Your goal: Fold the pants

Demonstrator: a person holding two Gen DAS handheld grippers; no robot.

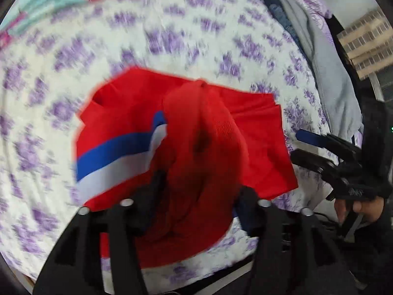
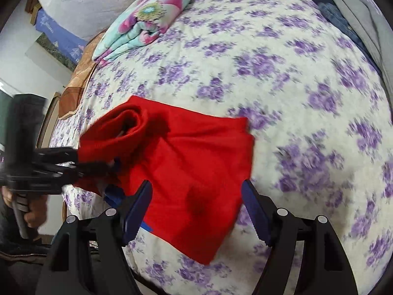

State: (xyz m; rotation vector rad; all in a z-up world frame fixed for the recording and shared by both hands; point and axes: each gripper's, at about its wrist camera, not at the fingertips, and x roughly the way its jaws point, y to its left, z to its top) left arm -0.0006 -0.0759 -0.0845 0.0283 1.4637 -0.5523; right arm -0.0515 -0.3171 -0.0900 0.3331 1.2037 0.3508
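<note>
1. We see the red pants [image 2: 196,172] lying on the purple-flowered bedsheet [image 2: 294,73], already reduced to a compact, roughly rectangular bundle with a blue and white stripe [image 1: 118,157] showing on one side; we judge the main folds to be done.

2. Our left gripper [image 1: 191,196] is clamped on a bunched ridge of the red fabric, which rises off the flat part toward the camera. In the right wrist view it reaches in from 9 o'clock, gripping the rolled end of the pants.

3. Our right gripper [image 2: 196,204] hangs with its blue-padded fingers [image 2: 255,211] spread apart, straddling the near corner of the pants without gripping it. In the left wrist view it sits at 3 o'clock, clear of the cloth.

4. What we think is left: lay the lifted ridge flat or over the bundle, then smooth and square the edges, since the end at 10 o'clock in the right wrist view is rumpled.

5. A folded floral blanket [image 2: 147,19] lies at 11 o'clock, and grey and dark garments [image 1: 326,56] lie at 2 o'clock, well apart from the pants.
</note>
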